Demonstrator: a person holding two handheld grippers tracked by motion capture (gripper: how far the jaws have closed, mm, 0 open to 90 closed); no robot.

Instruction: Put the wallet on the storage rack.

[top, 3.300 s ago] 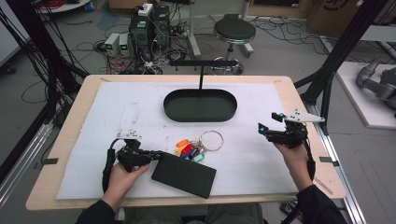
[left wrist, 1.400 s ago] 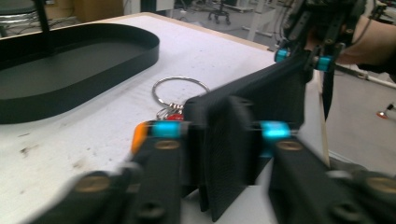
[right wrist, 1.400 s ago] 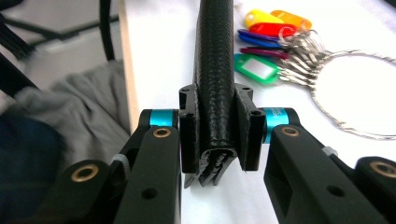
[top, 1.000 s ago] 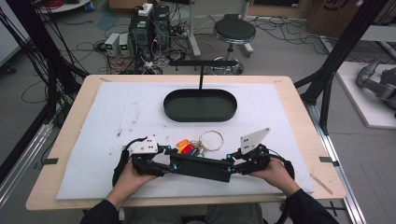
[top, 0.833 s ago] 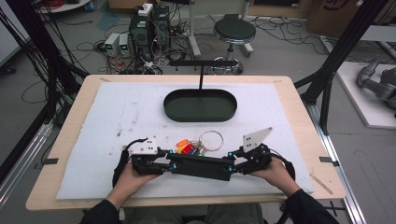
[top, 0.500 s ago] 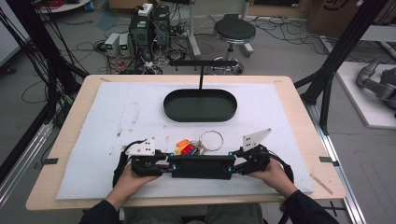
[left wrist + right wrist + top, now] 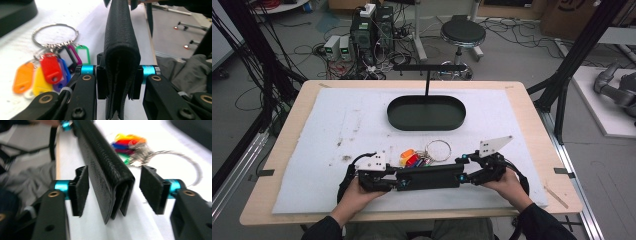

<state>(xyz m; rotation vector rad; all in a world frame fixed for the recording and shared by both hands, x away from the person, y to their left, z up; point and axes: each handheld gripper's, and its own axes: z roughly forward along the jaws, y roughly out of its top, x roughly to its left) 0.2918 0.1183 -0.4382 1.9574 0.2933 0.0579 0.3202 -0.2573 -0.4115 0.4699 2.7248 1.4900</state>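
Observation:
A black leather wallet (image 7: 429, 176) stands folded on its edge near the front of the white mat, spanning between my two grippers. My left gripper (image 7: 398, 181) holds its left end. Those jaws have just been closing, and their pads (image 7: 101, 82) now press both sides of the wallet (image 7: 121, 47). My right gripper (image 7: 462, 176) straddles the right end. Its jaws have just been opening, and the pads (image 7: 81, 192) stand clear of the wallet (image 7: 105, 170) on either side. A key ring with coloured tags (image 7: 412, 159) lies just behind the wallet.
A black oval tray (image 7: 427, 124) sits at the mat's far middle with a black T-shaped stand (image 7: 427, 70) behind it. The key tags (image 7: 50, 67) lie close to the left jaws. The table's front edge (image 7: 412, 215) runs just under the hands.
The right gripper has come in from the right side of the table to the wallet's right end. The wallet, once flat and slanted, now stands folded and level between both grippers.

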